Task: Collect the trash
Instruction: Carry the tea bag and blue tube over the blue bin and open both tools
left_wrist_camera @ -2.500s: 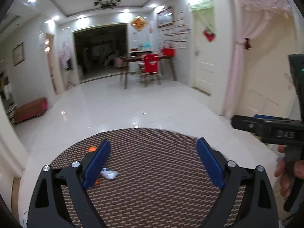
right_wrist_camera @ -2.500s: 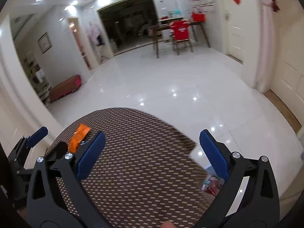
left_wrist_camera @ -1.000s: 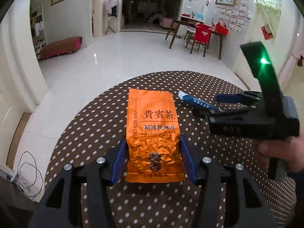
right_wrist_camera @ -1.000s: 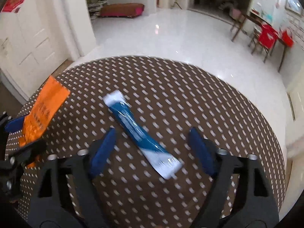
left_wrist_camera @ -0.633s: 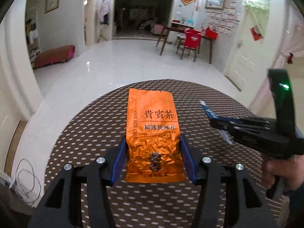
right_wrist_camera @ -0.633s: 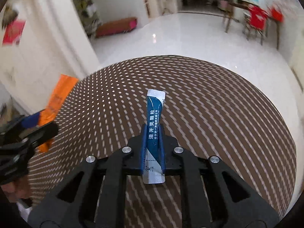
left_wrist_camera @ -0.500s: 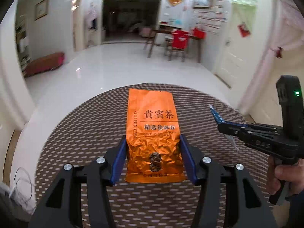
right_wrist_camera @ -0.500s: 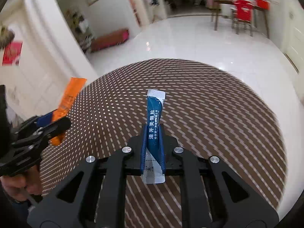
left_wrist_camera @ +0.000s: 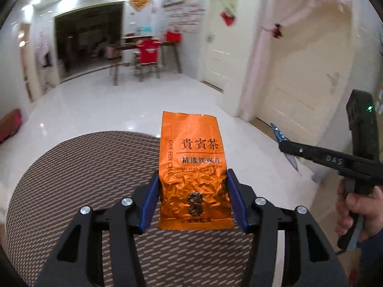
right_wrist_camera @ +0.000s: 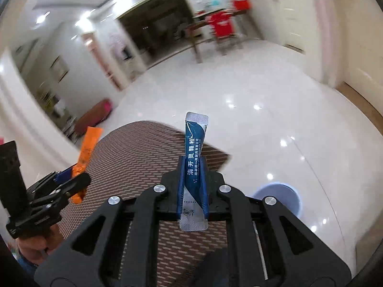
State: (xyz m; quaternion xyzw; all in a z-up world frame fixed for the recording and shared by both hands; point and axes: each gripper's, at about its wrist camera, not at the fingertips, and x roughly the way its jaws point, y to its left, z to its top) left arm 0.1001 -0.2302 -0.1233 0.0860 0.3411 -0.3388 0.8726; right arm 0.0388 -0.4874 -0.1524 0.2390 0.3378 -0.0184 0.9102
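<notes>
While the left claw [left_wrist_camera: 193,199] grips the orange tea packet [left_wrist_camera: 193,167] above the table [left_wrist_camera: 71,179], the right claw [right_wrist_camera: 193,189] pinches the blue sachet [right_wrist_camera: 194,157]; either could miss the bin [right_wrist_camera: 277,199] if released early.

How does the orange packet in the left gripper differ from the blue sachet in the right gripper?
The orange tea packet is broad and crinkled foil; the blue sachet is a narrow stick with silvery ends. The packet spreads the left gripper wide, while the right gripper is nearly closed on the sachet. Both are held clear of the table, pointing forward.
</notes>
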